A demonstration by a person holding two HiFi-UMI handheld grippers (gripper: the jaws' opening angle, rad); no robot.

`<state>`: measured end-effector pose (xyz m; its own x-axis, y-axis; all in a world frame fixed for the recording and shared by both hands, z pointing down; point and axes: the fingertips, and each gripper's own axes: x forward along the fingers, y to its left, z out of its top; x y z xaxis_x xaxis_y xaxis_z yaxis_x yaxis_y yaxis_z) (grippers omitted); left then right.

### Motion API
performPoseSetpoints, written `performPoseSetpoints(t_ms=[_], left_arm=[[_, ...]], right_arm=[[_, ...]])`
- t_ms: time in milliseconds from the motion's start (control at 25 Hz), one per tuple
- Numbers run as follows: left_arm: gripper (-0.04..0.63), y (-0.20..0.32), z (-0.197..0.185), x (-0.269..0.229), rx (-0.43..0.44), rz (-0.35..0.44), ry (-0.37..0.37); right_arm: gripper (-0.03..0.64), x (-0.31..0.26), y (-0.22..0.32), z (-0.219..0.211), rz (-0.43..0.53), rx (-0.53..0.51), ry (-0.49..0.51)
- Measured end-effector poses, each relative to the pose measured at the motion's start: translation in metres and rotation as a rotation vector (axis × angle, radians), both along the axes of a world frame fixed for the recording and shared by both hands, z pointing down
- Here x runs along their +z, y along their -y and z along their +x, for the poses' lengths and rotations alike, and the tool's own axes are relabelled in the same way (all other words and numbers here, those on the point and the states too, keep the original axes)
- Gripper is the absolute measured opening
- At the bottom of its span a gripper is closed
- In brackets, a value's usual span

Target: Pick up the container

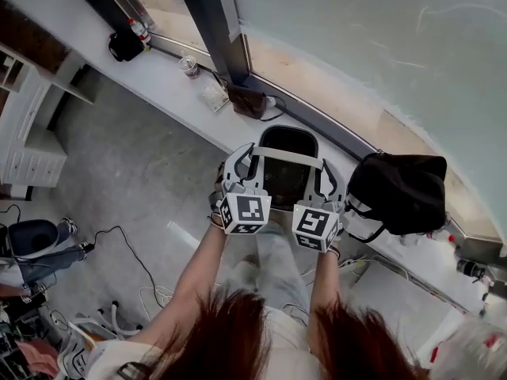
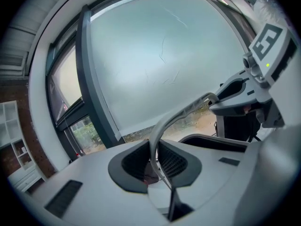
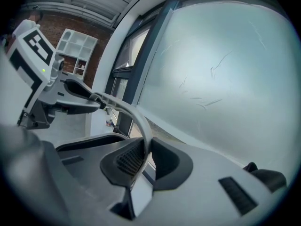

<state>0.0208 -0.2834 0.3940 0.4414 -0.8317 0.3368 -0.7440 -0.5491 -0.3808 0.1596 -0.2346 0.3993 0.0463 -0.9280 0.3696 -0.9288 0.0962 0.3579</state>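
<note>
The container (image 1: 285,172) is a black bin with a pale grey bail handle (image 1: 287,157), seen from above in front of the window ledge. My left gripper (image 1: 240,163) is shut on the handle's left end and my right gripper (image 1: 327,182) on its right end. In the left gripper view the handle (image 2: 162,126) runs up out of the left gripper (image 2: 156,163), pinched by the ribbed pads (image 2: 173,163), with the bin's rim (image 2: 211,140) behind. In the right gripper view the handle (image 3: 136,119) is clamped in the right gripper (image 3: 146,158). Whether the bin rests on anything is hidden.
A black bag (image 1: 396,192) sits on the white ledge (image 1: 170,93) just right of the bin. A brown pouch (image 1: 247,101), a small jar (image 1: 188,66) and a black object (image 1: 125,44) lie further left. White shelves (image 1: 32,125) and floor cables (image 1: 135,260) are at left.
</note>
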Motion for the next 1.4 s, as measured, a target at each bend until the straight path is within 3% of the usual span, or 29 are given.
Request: performPoseSetpoints(t_ms=[1400], left_arm=[[0.067, -0.152, -0.068, -0.156, 0.022, 0.129, -0.112]], right_arm=[[0.061, -0.163, -0.156, -0.069, 0.252, 0.035, -0.029]])
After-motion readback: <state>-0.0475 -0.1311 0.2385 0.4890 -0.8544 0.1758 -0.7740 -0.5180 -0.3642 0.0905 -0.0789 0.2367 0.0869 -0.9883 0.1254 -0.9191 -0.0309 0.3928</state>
